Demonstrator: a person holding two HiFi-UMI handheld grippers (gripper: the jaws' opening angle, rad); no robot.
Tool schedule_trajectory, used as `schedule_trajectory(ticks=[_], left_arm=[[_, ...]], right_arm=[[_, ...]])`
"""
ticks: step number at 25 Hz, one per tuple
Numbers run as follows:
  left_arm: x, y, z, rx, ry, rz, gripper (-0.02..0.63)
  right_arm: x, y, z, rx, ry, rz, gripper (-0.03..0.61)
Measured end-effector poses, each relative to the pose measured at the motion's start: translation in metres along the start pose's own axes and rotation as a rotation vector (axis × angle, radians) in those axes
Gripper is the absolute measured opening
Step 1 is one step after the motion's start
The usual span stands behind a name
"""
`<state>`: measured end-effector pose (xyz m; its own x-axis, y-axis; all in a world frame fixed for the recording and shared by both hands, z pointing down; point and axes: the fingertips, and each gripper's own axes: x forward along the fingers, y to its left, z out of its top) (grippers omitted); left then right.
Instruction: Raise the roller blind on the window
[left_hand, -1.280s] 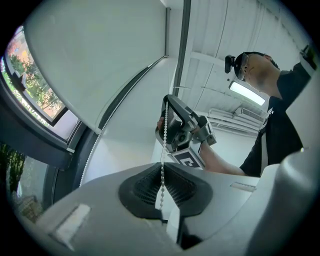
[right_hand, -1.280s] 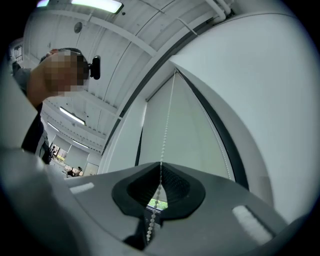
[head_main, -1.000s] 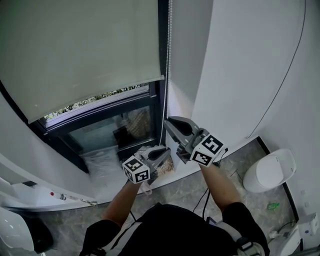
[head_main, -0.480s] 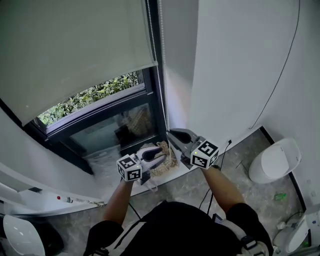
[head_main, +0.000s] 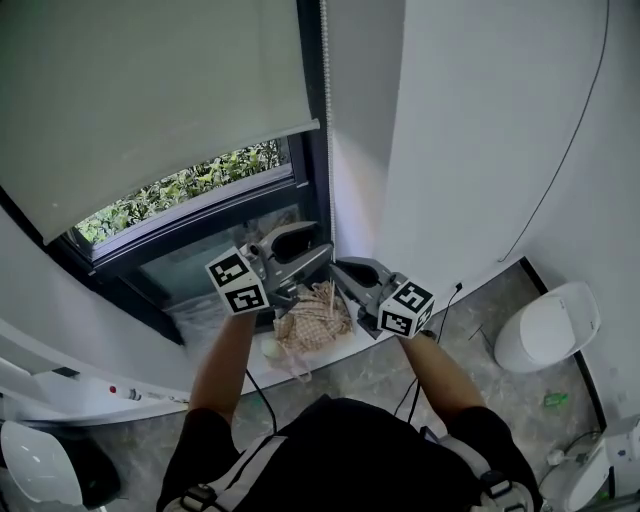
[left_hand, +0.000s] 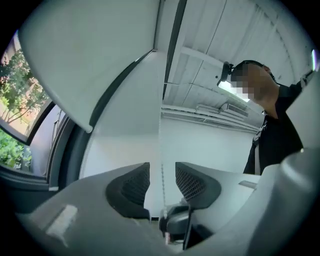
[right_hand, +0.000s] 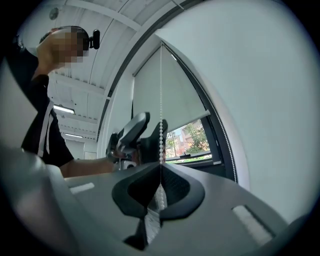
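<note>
The pale roller blind covers the upper window, and its bottom bar hangs above a strip of glass with green foliage behind it. A white bead chain runs down the window's right edge. My right gripper is shut on the bead chain, which rises taut from its jaws. My left gripper sits just above it and is open. In the left gripper view the bead chain passes between the fingers without touching them.
A white wall with a thin dark cable stands right of the window. A woven bag lies below the grippers by the dark window frame. A white toilet-like fixture sits at the right on the grey floor.
My left gripper has opened and risen from beside the right gripper to just above it, around the chain. The right gripper has kept its hold.
</note>
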<state>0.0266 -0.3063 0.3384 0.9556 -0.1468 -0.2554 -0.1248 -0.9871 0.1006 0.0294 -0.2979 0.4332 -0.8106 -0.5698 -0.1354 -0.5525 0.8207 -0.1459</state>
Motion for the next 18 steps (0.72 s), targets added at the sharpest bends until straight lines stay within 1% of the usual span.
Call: schedule_trajectory(ticks=[5, 8, 12, 13, 14, 15, 18], left_arm=[[0.033, -0.016, 0.053, 0.037, -0.078, -0.096, 0.166], [0.044, -0.018, 0.079, 0.041, -0.134, -0.110, 0.166], [0.048, -0.015, 0.094, 0.057, -0.144, -0.098, 0.150], [0.048, -0.013, 0.094, 0.057, -0.141, -0.084, 0.118], [0.047, -0.011, 0.093, 0.051, -0.139, -0.066, 0.030], [0.046, -0.008, 0.092, 0.040, -0.143, -0.052, 0.020], [0.041, -0.005, 0.093, 0.013, -0.176, -0.045, 0.017]], right_arm=[[-0.001, 0.002, 0.000, -0.018, 0.010, 0.002, 0.008], [-0.001, 0.003, 0.000, -0.024, 0.013, 0.000, 0.008], [-0.003, 0.004, 0.000, -0.030, 0.015, -0.002, 0.008], [-0.004, 0.004, 0.000, -0.032, 0.015, -0.003, 0.008], [-0.005, 0.004, -0.001, -0.035, 0.019, -0.004, 0.008], [-0.006, 0.003, -0.003, -0.038, 0.027, -0.006, 0.008], [-0.007, 0.003, -0.009, -0.046, 0.047, -0.005, 0.005]])
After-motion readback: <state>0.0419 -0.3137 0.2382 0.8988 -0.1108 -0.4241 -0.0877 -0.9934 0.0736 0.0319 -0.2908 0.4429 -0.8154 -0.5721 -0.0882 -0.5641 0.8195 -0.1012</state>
